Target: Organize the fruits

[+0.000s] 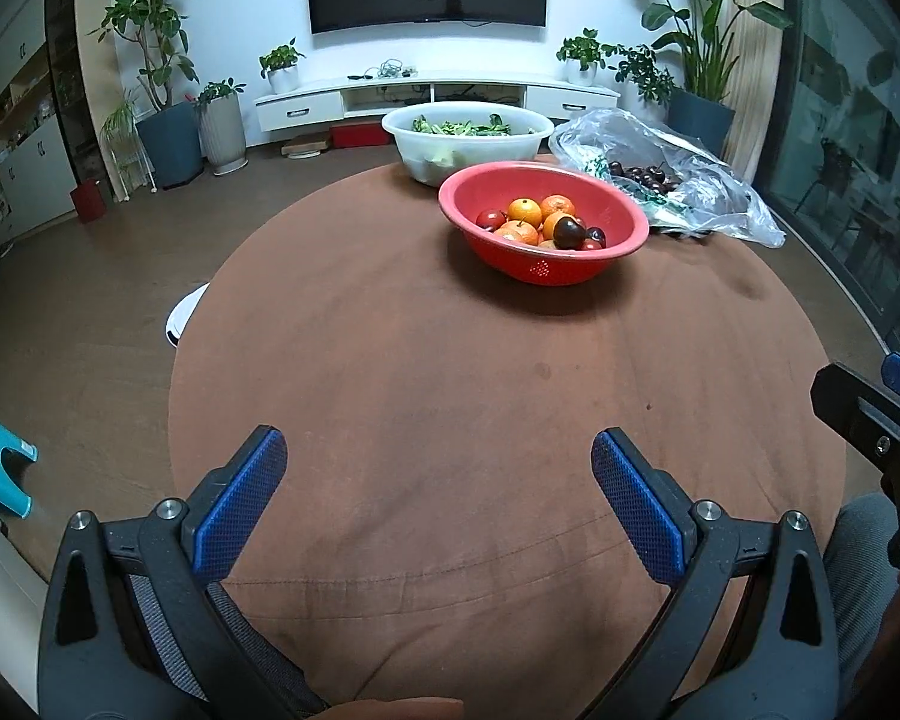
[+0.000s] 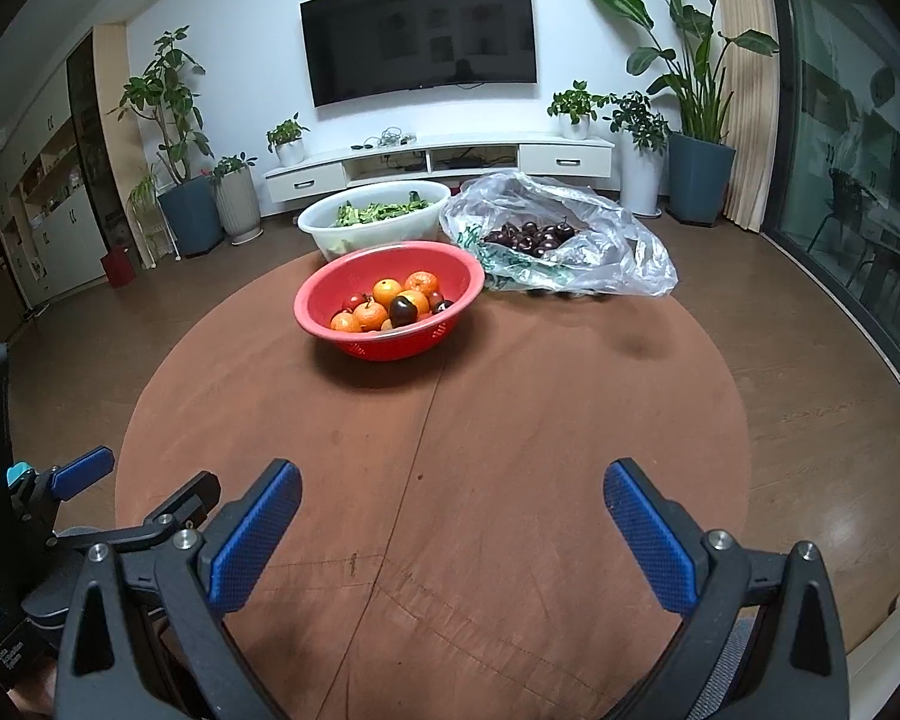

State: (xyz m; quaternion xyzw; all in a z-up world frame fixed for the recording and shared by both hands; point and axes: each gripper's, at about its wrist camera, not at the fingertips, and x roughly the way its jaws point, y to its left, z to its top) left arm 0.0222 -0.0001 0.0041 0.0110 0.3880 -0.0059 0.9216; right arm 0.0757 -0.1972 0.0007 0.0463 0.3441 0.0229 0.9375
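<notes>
Left gripper (image 1: 438,468) spread, empty, over near table (image 1: 390,360) edge. Red bowl (image 1: 627,228) of oranges (image 1: 525,211) and dark fruit far centre-right, upright, rim widest left-right. Right gripper (image 2: 453,501) likewise spread, empty.

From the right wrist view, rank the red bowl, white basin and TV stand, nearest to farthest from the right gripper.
1. red bowl, ahead, slightly left on the table.
2. white basin, just behind the bowl.
3. TV stand, against the far wall.
right gripper is open.
</notes>
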